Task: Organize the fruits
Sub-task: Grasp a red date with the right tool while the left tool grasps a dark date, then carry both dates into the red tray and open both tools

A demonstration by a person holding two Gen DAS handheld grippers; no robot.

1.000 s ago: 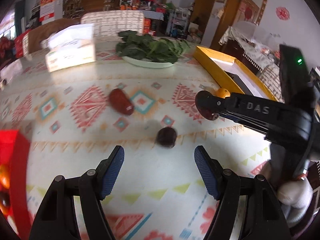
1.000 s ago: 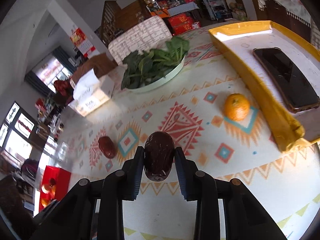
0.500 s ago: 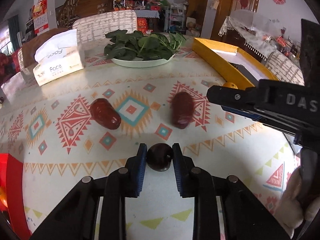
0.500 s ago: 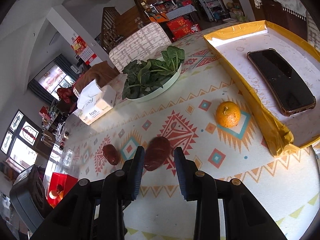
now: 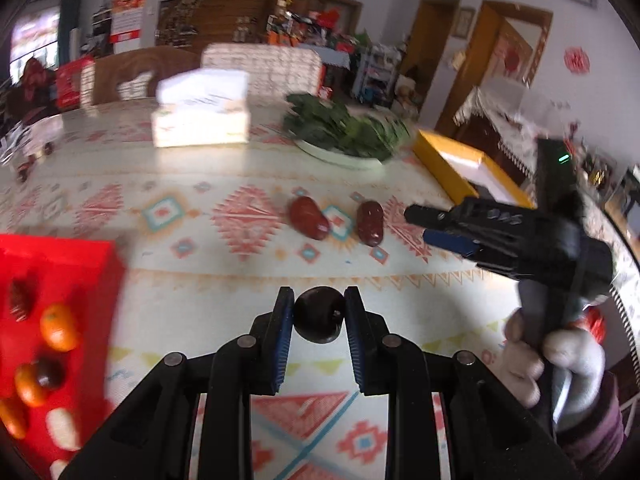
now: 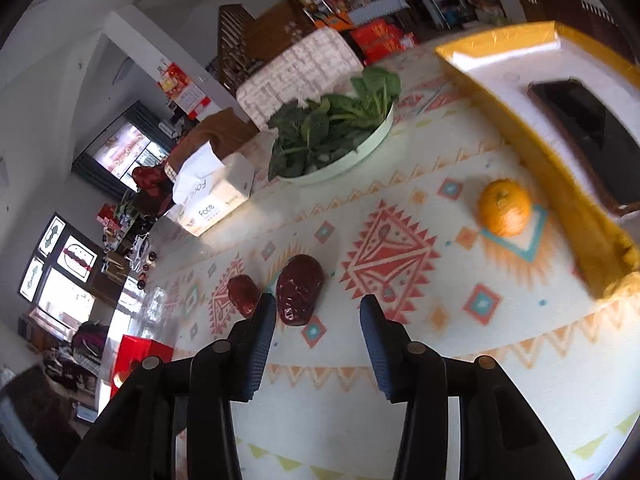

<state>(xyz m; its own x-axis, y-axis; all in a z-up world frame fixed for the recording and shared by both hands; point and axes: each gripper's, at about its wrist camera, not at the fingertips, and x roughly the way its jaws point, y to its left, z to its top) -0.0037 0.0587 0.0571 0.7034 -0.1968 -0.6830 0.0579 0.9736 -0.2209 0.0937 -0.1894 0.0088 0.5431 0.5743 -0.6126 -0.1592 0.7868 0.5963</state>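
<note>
Left gripper (image 5: 319, 314), blue ribbed pads pinching a dark, smooth, round fruit (image 5: 319, 313) above the patterned tablecloth (image 5: 224, 280); the red box (image 5: 60, 264), holding oranges and dark fruit, lies to its near left, so the carry probably goes leftward. Right gripper (image 6: 318, 310), jaws spread and empty, stands just near of a wrinkled red date (image 6: 299, 289), long axis running near to far; a second date (image 6: 243, 295) lies just left, an orange (image 6: 505, 207) well right.

A home's dining room: patterned tablecloth (image 6: 400, 360), plate of greens (image 6: 332, 136), tissue box (image 5: 200, 120), far chairs (image 5: 264, 64), a staircase (image 5: 200, 4) and doorways (image 5: 508, 60).
</note>
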